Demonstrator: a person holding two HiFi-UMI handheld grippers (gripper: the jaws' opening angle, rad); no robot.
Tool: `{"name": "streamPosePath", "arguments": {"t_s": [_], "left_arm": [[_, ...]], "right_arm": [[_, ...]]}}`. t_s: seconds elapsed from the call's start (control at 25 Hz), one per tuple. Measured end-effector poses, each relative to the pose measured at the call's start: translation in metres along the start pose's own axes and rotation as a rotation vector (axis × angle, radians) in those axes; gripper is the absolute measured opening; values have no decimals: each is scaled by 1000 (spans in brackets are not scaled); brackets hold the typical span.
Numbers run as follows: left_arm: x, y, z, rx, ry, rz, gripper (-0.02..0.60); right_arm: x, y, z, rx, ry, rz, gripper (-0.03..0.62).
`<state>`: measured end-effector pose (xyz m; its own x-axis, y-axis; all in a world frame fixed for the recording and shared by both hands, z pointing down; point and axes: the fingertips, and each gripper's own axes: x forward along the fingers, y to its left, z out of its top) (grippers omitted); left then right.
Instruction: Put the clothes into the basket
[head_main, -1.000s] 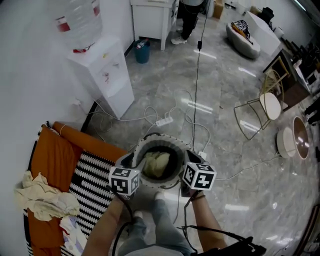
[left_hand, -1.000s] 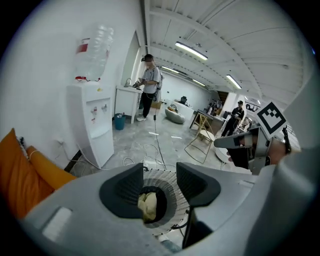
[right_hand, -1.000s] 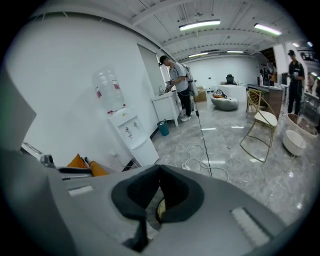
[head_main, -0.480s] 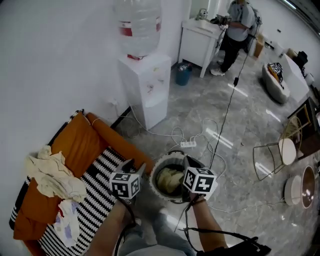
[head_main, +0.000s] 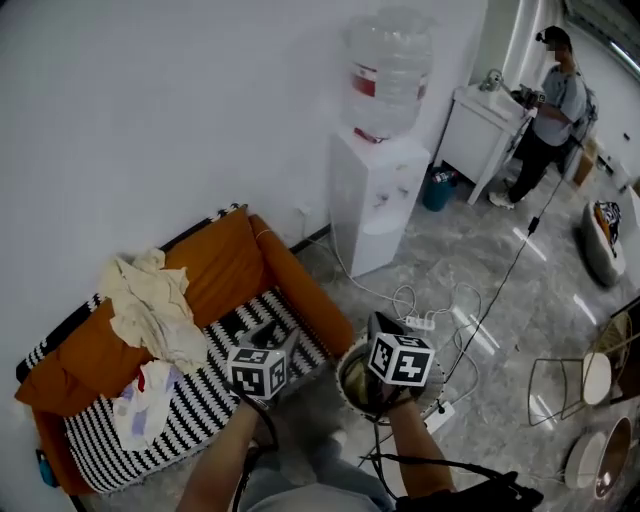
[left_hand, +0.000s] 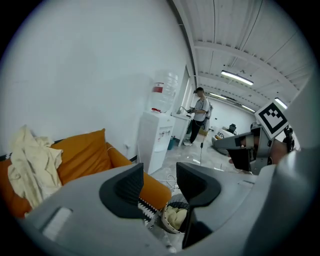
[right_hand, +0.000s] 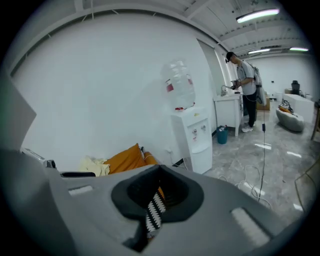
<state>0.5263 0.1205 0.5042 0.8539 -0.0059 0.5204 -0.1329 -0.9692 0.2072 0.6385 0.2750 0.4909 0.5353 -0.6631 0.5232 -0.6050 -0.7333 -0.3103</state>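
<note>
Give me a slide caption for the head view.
Left gripper open and right gripper shut near the basket; cream clothes lie on the orange sofa.

head view looks steeply down; both gripper views face the sofa (head_main: 230, 275).

Orange armrest (head_main: 300, 285) just beside basket (head_main: 341, 370)

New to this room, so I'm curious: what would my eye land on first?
Probably the orange sofa at lower left, with its striped cover and cream clothes heaped on it. Next, the white water dispenser with its big bottle against the wall, and the round basket beside the sofa, a pale garment inside.
</note>
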Motion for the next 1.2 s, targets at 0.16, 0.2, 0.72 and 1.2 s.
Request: {"name": "streamPosePath", "arguments": {"t_s": [0.16,0.2,0.72,1.2], "left_arm": [[-40,45,-2,-36,-29,87,216],[-50,58,-3,-48,-39,113,216],[-204,218,-28,-179,-139,390,216],[-343,346,-100,-340,-194,546,216]], "right_arm": [[20,58,0,-64,22,87,3],[25,74,0,-81,29,111,3],[63,294,-12,-275,64,351,3],[83,507,-82,-446,134,524,3]]}}
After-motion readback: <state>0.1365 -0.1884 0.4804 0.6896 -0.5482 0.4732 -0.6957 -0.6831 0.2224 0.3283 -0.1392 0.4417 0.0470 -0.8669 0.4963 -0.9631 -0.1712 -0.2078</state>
